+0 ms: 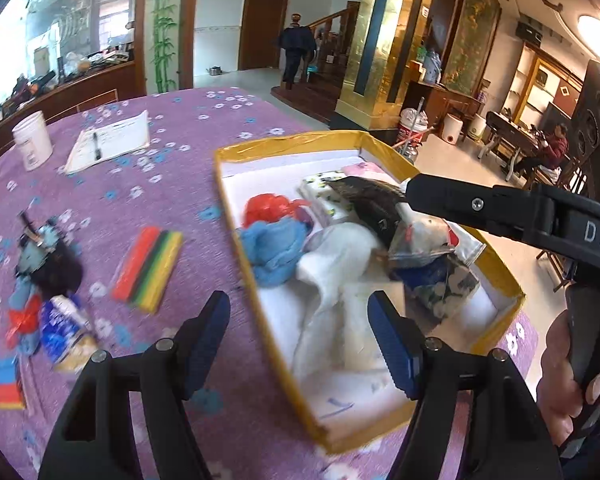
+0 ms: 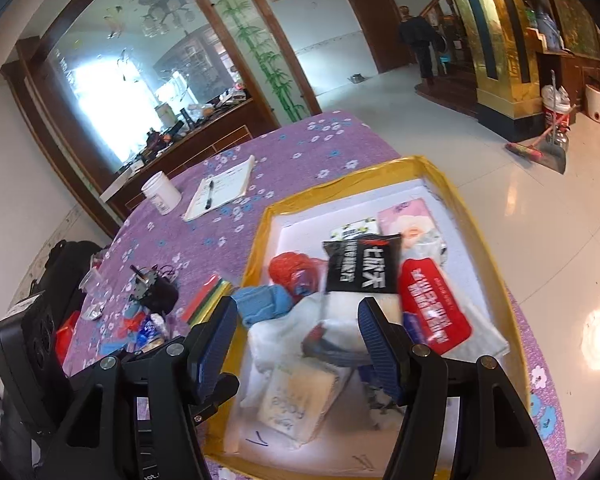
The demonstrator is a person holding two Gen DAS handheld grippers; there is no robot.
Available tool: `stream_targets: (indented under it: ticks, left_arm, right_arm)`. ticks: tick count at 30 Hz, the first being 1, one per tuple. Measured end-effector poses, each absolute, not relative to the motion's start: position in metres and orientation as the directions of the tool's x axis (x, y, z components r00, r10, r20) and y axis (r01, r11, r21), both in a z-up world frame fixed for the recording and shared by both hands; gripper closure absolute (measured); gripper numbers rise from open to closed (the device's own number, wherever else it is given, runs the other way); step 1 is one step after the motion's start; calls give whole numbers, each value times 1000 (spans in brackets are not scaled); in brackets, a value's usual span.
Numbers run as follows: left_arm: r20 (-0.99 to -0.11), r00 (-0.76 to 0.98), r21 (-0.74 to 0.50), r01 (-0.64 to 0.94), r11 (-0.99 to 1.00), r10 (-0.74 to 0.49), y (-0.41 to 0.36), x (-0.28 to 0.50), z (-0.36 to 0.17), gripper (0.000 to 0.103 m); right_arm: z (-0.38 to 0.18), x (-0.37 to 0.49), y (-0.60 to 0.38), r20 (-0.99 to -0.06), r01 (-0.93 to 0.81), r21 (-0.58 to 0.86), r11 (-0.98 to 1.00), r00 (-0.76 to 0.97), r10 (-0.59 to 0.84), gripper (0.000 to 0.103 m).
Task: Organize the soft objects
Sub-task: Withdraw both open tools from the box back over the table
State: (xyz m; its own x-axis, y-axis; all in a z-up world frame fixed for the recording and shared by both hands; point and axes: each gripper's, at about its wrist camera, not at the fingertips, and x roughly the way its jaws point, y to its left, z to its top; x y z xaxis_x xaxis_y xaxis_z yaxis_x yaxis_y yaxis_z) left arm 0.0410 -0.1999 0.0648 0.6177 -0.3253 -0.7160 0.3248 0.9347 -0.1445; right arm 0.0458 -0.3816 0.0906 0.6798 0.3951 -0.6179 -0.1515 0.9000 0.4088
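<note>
A yellow-rimmed white box (image 1: 228, 184) (image 2: 260, 236) on the purple table holds soft things: a blue cloth (image 1: 274, 250) (image 2: 262, 304), a red bag (image 1: 266, 208) (image 2: 286, 268), a white cloth (image 1: 336, 272) (image 2: 276, 336), a black packet (image 2: 360, 266) (image 1: 370, 200), a red packet (image 2: 436, 308) and tissue packs (image 2: 410, 220). My left gripper (image 1: 300, 340) is open and empty over the box's near left wall. My right gripper (image 2: 296, 344) is open and empty above the box's contents; its body (image 1: 500, 208) reaches in from the right in the left wrist view.
Left of the box lie a striped colour pack (image 1: 148, 268) (image 2: 206, 298), a blue and white packet (image 1: 66, 336), a dark doll-like toy (image 1: 44, 260) (image 2: 156, 288), a notepad with pen (image 1: 108, 146) (image 2: 220, 190) and a white tub (image 1: 32, 140) (image 2: 162, 192). The table edge runs right of the box.
</note>
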Motion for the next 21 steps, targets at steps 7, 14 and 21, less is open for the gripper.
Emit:
stream_targets:
  ticks: [7, 14, 21]
  left_arm:
    - [-704, 650, -162, 246, 956, -287, -149, 22, 69, 33]
    - [-695, 688, -188, 105, 977, -208, -76, 9, 67, 33]
    - [-723, 681, -186, -28, 982, -117, 22, 15, 63, 25]
  right_arm:
    - [85, 41, -339, -638, -239, 389, 890, 627, 447, 36]
    - [70, 40, -292, -677, -318, 359, 877, 558, 480, 36]
    - [56, 38, -262, -705, -363, 351, 863, 504, 499, 36]
